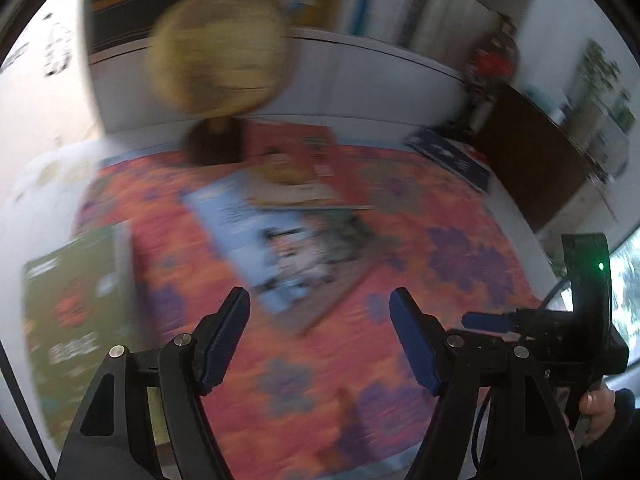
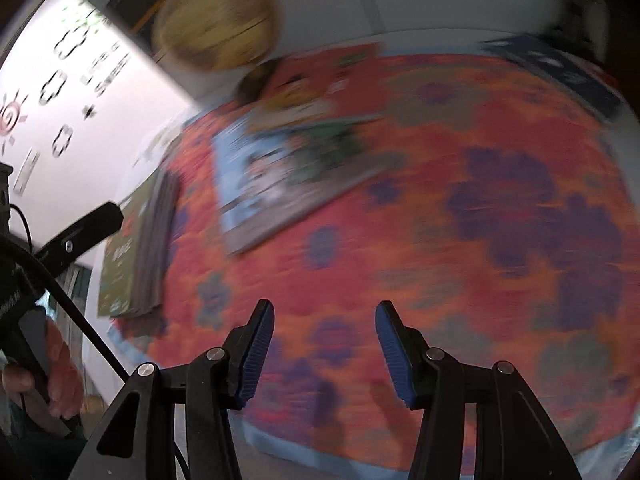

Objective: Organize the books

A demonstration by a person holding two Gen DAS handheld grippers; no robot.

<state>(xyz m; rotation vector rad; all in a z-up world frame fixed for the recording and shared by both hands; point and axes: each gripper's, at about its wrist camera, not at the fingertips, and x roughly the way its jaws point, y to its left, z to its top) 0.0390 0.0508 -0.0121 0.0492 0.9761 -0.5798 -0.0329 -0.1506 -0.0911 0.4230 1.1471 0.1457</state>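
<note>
Everything is smeared by motion. A light blue book (image 1: 256,240) (image 2: 260,168) lies slantwise on the orange flowered tablecloth (image 1: 460,280) (image 2: 440,240). A red book (image 1: 304,160) (image 2: 320,80) lies partly over its far end. At the table's left edge sits a green book (image 1: 76,300) (image 2: 120,264), and a dark blue book (image 1: 452,156) (image 2: 560,68) lies at the far right. My left gripper (image 1: 320,300) hovers open just short of the light blue book, holding nothing. My right gripper (image 2: 324,312) is open over bare cloth, also holding nothing.
A tan globe (image 1: 220,52) (image 2: 216,20) on a dark base stands behind the red book. Upright books fill a shelf (image 1: 400,0) at the back. A dark wooden cabinet (image 1: 520,160) stands to the right. A hand (image 1: 600,412) (image 2: 60,380) grips each handle.
</note>
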